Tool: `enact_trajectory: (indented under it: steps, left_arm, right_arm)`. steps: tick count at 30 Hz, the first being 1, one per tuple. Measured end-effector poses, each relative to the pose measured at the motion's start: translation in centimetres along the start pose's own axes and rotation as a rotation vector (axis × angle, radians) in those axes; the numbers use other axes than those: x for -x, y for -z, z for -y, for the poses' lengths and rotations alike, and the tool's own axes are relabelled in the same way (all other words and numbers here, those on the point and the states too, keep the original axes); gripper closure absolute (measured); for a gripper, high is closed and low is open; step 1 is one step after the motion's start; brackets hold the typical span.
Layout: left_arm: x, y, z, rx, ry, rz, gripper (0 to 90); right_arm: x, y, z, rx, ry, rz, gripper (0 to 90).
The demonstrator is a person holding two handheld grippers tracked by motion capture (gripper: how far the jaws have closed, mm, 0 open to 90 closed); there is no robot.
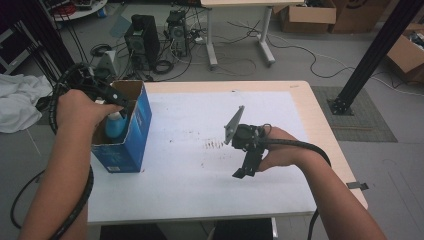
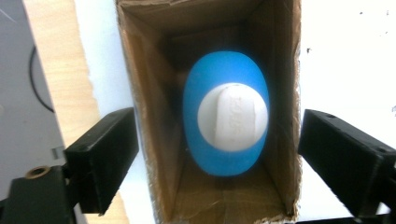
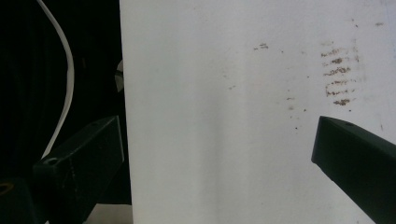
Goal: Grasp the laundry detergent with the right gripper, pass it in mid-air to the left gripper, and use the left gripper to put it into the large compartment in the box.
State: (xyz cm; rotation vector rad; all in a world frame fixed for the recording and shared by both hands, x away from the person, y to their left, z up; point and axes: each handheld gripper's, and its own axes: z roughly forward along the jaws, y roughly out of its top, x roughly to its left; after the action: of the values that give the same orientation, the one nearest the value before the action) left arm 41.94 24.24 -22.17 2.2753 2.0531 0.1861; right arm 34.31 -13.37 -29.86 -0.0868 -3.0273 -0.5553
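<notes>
Left gripper view: the blue bottle (image 2: 226, 114) stands inside the cardboard box (image 2: 140, 116), so I judge the placing done. My left gripper (image 2: 219, 154) has its jaws spread, holding nothing; only withdrawing remains. My right gripper (image 1: 242, 172) rests spread and empty.

Box (image 2: 140, 116) open at top; bottle (image 2: 226, 112) stands inside, takes most of width, narrow gaps to side walls, more room toward near end. Left tongs (image 2: 217, 154) above opening, jaws apart, straddling box walls outside. Counter (image 1: 200, 125) between box and right tongs (image 1: 247, 167) bare; broad passage there.
</notes>
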Motion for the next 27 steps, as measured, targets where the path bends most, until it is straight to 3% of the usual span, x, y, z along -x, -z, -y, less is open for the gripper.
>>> enact_trajectory:
  steps: [16, 22, 27]
  left_arm:
    - [2.7, 2.5, -0.4, 0.029, -0.115, -0.010, 0.2]
    - [3.9, 3.2, -0.4, 0.052, -0.196, 0.019, 0.1]
    - [4.9, 3.5, -0.3, 0.048, -0.308, 0.078, 0.1]
  right_arm:
    - [0.0, 0.0, 0.2, 0.004, -0.005, -0.002, 1.9]
    - [0.1, 0.2, 0.5, 0.003, -0.009, -0.003, 1.9]
    - [0.0, 0.4, 0.6, -0.001, -0.017, 0.001, 1.9]
